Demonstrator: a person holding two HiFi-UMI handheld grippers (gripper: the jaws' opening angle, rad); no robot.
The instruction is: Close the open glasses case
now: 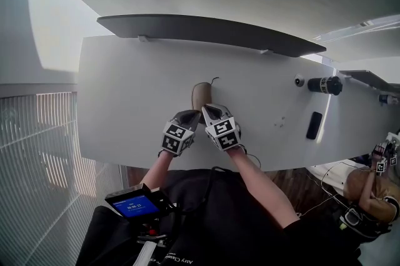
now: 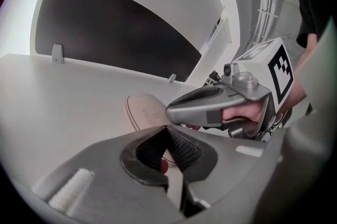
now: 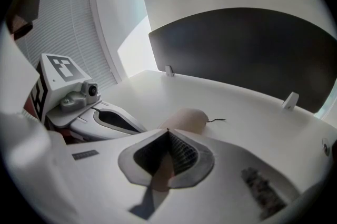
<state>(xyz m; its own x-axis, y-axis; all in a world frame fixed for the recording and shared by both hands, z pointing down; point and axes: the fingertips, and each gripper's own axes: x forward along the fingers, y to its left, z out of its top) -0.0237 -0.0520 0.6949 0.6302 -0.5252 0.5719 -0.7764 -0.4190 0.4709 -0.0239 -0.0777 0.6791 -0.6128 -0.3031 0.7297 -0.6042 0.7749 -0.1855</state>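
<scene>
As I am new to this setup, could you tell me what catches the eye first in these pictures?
The two hand-held grippers stand out first, the left gripper and the right gripper meeting nose to nose at the middle of the white desk. Both appear to nip the near end of a tan glasses case; a black cylinder lies at the desk's far right.

The white table (image 1: 125,102) in front of me has a dark screen (image 1: 206,30) standing along its far edge. The tan glasses case (image 1: 200,96) lies on it near the middle. Well to my right lie a flat black object (image 1: 314,125), a black cylinder (image 1: 325,85) and a small round white thing (image 1: 299,80).
</scene>
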